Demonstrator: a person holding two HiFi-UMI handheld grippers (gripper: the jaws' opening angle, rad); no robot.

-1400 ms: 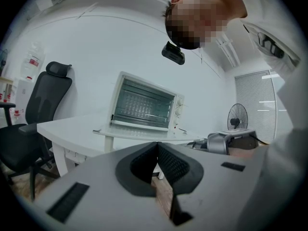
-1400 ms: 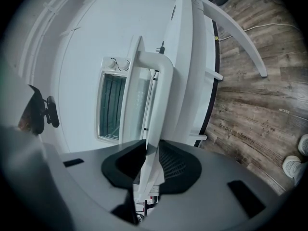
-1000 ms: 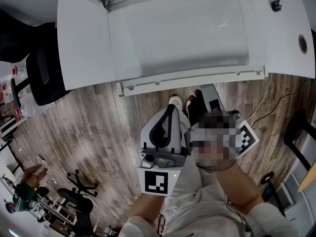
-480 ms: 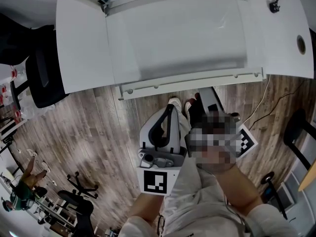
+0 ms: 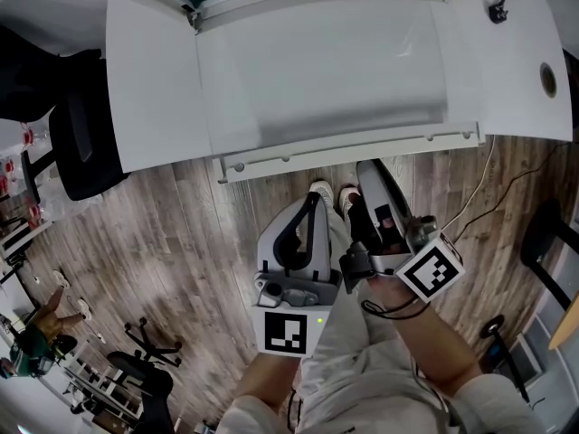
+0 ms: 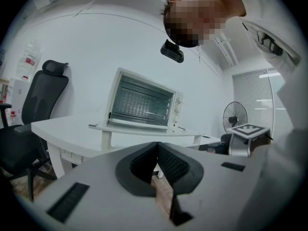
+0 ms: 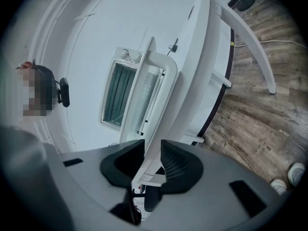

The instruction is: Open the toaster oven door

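Standing on a raised shelf of the desk [image 5: 154, 89], the toaster oven [image 6: 142, 102] lies ahead of and above both tools, well apart, its closed door running crosswise. The right hand-held gripper [image 7: 151, 150], released and empty, its jaws having just opened wider, reaches nearer the desk edge. The left hand-held gripper [image 6: 157, 146] is clenched on nothing.

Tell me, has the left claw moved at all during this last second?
No. The left claw stays shut, its tip keeping the same gap from the front edge of the white desk and from the white shoe.
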